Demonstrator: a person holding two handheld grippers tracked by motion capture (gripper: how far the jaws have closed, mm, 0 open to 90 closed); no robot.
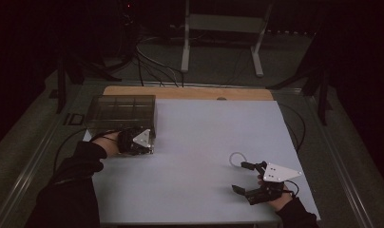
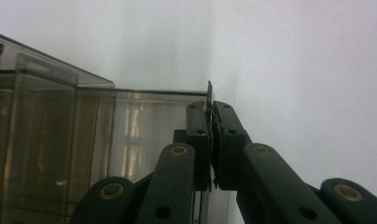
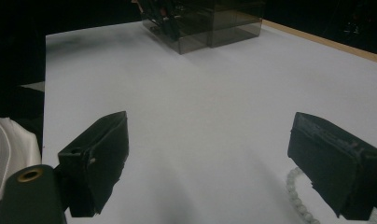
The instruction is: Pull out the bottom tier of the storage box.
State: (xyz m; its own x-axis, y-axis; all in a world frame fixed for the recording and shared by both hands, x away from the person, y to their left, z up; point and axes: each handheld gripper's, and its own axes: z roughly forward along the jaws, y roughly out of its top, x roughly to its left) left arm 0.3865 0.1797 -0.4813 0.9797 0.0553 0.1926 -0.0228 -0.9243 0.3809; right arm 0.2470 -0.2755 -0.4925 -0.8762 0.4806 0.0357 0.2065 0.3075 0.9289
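A smoky clear plastic box (image 1: 121, 111) with inner dividers stands at the table's far left. My left gripper (image 1: 147, 145) is at the box's near right corner. In the left gripper view the jaws (image 2: 211, 116) are shut on the box's thin wall (image 2: 208, 93); compartments of the box (image 2: 46, 140) show to the left. My right gripper (image 1: 239, 176) stands open low over the table near the front right, nothing between its fingers (image 3: 210, 144). A white bead bracelet (image 1: 231, 158) lies just beyond it, and its beads (image 3: 296, 196) curve beside the right-hand jaw.
The white table top (image 1: 204, 133) ends in a wooden strip (image 1: 187, 92) at the far edge. Beyond it, on the dark floor, are cables and a grey stand (image 1: 223, 28). The box (image 3: 210, 23) sits far across the table in the right gripper view.
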